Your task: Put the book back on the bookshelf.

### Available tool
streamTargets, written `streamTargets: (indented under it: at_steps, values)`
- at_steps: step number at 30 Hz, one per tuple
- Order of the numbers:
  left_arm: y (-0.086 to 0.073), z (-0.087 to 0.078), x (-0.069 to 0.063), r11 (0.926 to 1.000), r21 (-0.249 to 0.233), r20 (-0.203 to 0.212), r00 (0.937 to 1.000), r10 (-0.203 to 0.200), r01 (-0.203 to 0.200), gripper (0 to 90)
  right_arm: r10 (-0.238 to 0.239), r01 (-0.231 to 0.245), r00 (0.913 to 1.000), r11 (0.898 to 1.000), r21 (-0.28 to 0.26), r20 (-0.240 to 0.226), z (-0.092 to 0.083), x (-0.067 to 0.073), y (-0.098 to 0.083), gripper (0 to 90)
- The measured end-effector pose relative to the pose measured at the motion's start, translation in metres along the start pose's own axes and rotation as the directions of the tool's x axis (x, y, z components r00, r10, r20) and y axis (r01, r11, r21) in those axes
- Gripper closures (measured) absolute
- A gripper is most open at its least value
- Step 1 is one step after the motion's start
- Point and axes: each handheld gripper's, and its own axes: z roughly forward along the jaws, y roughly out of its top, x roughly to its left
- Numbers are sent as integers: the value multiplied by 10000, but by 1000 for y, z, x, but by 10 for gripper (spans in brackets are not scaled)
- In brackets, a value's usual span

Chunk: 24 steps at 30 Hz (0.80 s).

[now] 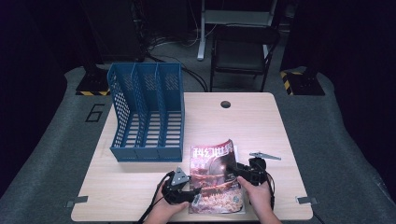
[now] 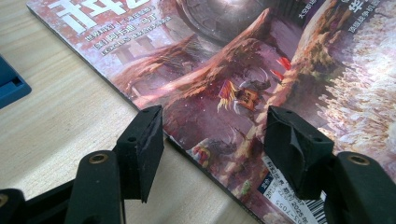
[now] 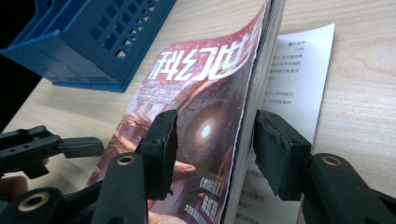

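lifting the magazine's (image 1: pixel 215 179) right edge off the bench (image 1: pixel 140 182) near the blue file rack (image 1: pixel 147 112), the right tool (image 3: pixel 212 135) is straddling it with jaws apart, the left tool (image 2: pixel 212 135) is gaping over its spine, and closing seems next.

A pale wooden table (image 1: pixel 261 126) — on it a blue file rack (image 1: pixel 147 112) and a magazine (image 1: pixel 212 179).
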Motion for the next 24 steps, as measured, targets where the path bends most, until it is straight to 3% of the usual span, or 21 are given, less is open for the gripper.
streamTargets:
  at_steps: [3, 9, 14, 24]
  values:
    - [0, 0, 0, 10000, 2, -10, 10000, -13, 13, 375, 42, -42, 10000, 9995, 316, 1, 7, -2, -1, 500]
    - [0, 0, 0, 10000, 6, -42, 10000, -29, 29, 376, -330, 301, 9989, 9960, 843, 333, 15, -3, -2, 521]
    - [0, 0, -1, 9999, -11, -22, 9999, -112, 112, 377, -169, 131, 9991, 9955, 941, 401, 17, -6, -3, 548]
    - [0, 0, -1, 9999, -11, -33, 9999, -115, 115, 377, -307, 246, 9981, 9936, 1101, 537, 18, -7, -4, 520]
